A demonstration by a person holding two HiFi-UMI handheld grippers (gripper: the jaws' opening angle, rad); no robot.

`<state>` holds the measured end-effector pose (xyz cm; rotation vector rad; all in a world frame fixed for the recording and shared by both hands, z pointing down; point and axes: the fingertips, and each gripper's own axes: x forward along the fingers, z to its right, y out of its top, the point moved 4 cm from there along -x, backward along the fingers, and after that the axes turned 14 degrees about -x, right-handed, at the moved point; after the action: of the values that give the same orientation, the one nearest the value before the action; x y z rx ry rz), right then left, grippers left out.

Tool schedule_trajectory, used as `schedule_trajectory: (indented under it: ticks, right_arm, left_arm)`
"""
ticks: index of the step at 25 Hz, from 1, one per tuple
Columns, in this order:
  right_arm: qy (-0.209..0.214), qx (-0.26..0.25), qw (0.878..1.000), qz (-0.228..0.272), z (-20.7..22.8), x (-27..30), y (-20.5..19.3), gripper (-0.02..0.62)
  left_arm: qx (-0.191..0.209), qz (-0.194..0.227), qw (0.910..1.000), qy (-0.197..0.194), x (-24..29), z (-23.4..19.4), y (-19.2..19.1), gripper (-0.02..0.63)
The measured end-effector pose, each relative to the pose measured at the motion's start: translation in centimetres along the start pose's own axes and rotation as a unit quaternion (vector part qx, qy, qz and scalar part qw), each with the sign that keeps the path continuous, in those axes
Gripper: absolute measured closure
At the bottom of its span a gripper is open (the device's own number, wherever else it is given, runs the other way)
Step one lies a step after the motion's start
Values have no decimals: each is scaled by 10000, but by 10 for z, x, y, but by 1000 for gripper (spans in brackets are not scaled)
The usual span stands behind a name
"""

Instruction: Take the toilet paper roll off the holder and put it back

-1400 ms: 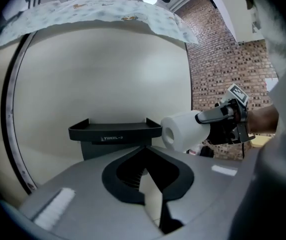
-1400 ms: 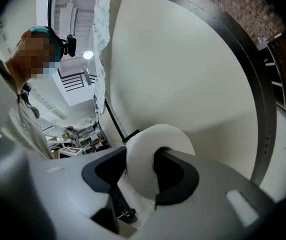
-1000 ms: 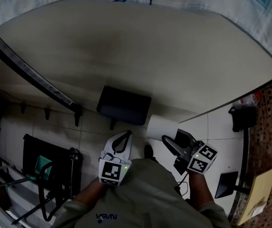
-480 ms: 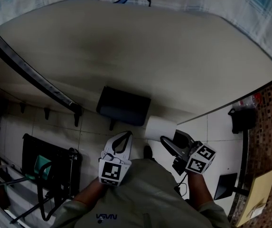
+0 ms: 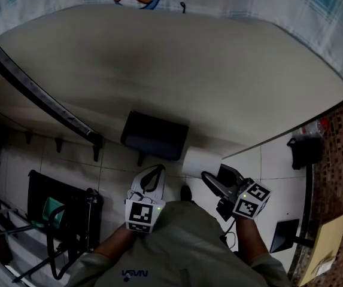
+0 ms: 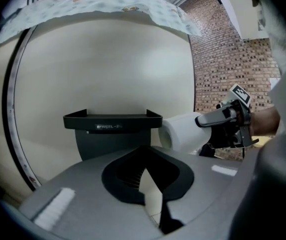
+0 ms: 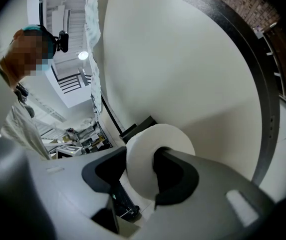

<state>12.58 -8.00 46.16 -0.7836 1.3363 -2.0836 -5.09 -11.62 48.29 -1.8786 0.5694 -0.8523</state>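
Two grippers are raised to the cream wall [image 5: 177,64], but only one has work. The right gripper [image 5: 215,173] has its jaws spread wide and pinches the white toilet paper roll [image 5: 200,162] across its round body, one jaw on each side. The roll hangs just beside the right end of the black holder [image 5: 155,135], a wall unit with a small shelf on top, and its flat end faces the holder. No view shows whether the core sits on a bar of the holder or is free of it. The left gripper [image 5: 153,173] has its jaws pressed together on nothing and waits below the holder, near the roll but apart from it.

I judge the step in hand to be the sliding of the roll at the holder's side, either off or back on. The next move asks for straight, level travel along the bar's line. The grip should be firm without crushing the soft paper, since a tilt could make the core catch.
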Motion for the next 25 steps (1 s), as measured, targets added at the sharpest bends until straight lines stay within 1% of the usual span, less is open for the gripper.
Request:
schedule_trajectory:
  ticks: [2,3,5,8,10,14,18,25]
  right_arm:
    - [-14,24,10000,-2,1,0,-1,428]
    - [-26,36,10000,-8,2,1,-2,426]
    - [-61,69,10000,-28,4,2,-3,426]
    - [-93,173,9998,-42,6,2,-6,428]
    - [-70,277,9996,-47,7,4,-8,426]
    - [31,502,9987,-72,12,7,-13,426]
    - [143,642,9978,-59,17,9,-13,428]
    - [386,687,9968,-96,26,15,-9,428]
  left_arm:
    - [-40,2,9998,187,4,-6,-3,591]
    - [-46,-22,9997,243,6,-7,-4,550]
    - [-68,-100,9994,337,11,-8,-9,488]
    - [-139,-271,9981,533,18,-10,-17,433]
    - [-183,-327,9969,686,21,-13,-19,411]
    - [-160,-329,9949,942,24,-14,-19,387]
    - [-157,-328,9937,1061,28,-11,-20,357]
    - [-295,-201,9892,1420,31,-13,-18,351]
